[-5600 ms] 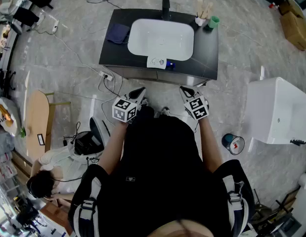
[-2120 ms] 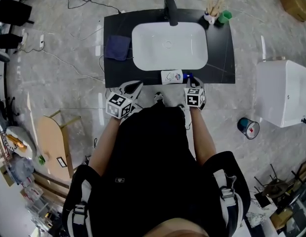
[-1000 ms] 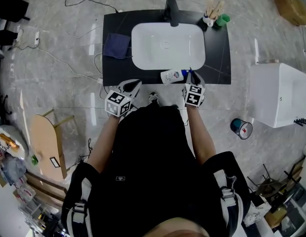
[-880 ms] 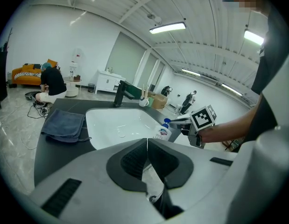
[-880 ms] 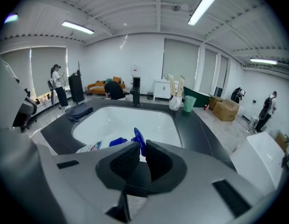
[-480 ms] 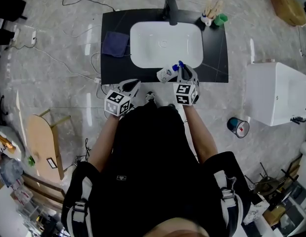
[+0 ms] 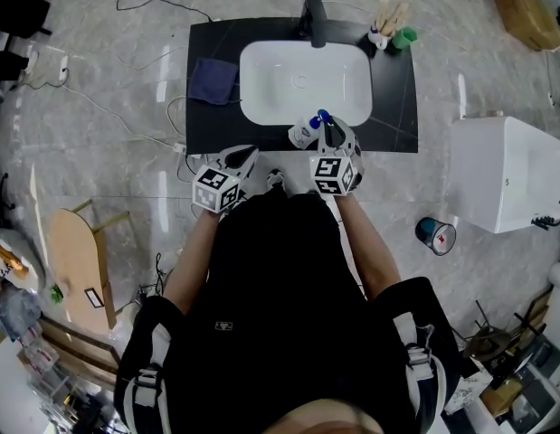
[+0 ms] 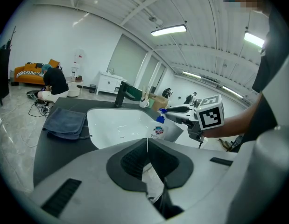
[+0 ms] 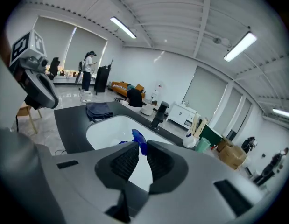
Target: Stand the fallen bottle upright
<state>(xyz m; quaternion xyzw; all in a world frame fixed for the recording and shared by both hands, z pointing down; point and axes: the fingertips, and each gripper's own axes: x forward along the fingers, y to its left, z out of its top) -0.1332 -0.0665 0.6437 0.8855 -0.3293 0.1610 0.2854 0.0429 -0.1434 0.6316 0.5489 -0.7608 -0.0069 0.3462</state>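
A white soap bottle (image 7: 304, 135) with a blue pump stands nearly upright on the front edge of the black counter (image 7: 212, 125), beside the white basin (image 7: 261, 98). My right gripper (image 7: 327, 127) has the blue pump head (image 9: 138, 140) between its fingertips. Its jaws are opening, with the pump still touching both pads. The left gripper view shows the bottle (image 8: 159, 129) with the right gripper (image 8: 170, 111) at its top. My left gripper (image 7: 248, 155) hovers shut and empty off the counter's front edge, left of the bottle.
A black faucet (image 7: 311, 16) rises behind the basin. A folded blue cloth (image 7: 213, 80) lies on the counter's left. A green cup (image 7: 403, 36) and a brush holder (image 7: 381, 25) stand at the back right corner. A white fixture (image 7: 501, 170) and a can (image 7: 435, 234) sit on the floor to the right.
The bottle lay on its side at the counter's front edge; the right gripper rose and rolled with the pump in it, bringing the bottle nearly upright. The left gripper stayed put.
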